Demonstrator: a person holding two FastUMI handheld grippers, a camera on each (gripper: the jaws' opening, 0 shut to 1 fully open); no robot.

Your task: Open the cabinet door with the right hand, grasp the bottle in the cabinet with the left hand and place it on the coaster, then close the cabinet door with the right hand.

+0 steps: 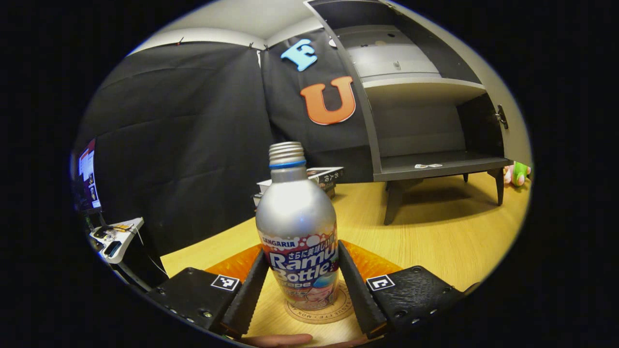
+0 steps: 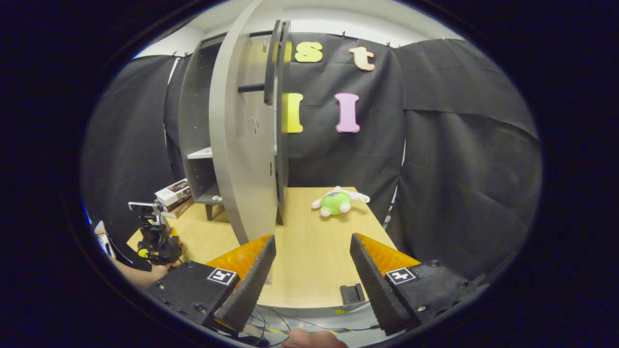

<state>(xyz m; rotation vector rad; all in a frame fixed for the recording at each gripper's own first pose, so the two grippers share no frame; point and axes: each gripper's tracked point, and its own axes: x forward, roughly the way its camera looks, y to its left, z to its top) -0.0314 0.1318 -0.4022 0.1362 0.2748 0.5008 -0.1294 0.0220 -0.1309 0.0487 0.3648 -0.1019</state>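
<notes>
Both jaws of the left gripper (image 1: 302, 282) sit right up against the bottle (image 1: 299, 241), one finger each side at label height, pinching it. Bottle's upright, silver body w/ blue ring under the threaded neck, base on the round coaster (image 1: 320, 309) on the wooden table (image 1: 435, 241). Behind it the cabinet (image 1: 425, 121) stands open, grey shelves inside, a small sticker on the bottom shelf. Stack of books (image 1: 321, 180) just left of the cabinet legs, near the black cloth wall.

Right gripper (image 2: 312, 278): jaws spread wide, nothing btwn them, hanging over the near edge of the table. Ahead in the right gripper view the cabinet door (image 2: 246, 140) is swung out, seen nearly edge-on, dark handle (image 2: 272, 63) up top. Green & pink plush toy (image 2: 338, 201) lies on the table past the door, well apart from it. Far left in that view, the other gripper (image 2: 154, 237) w/ a hand holding it.
</notes>
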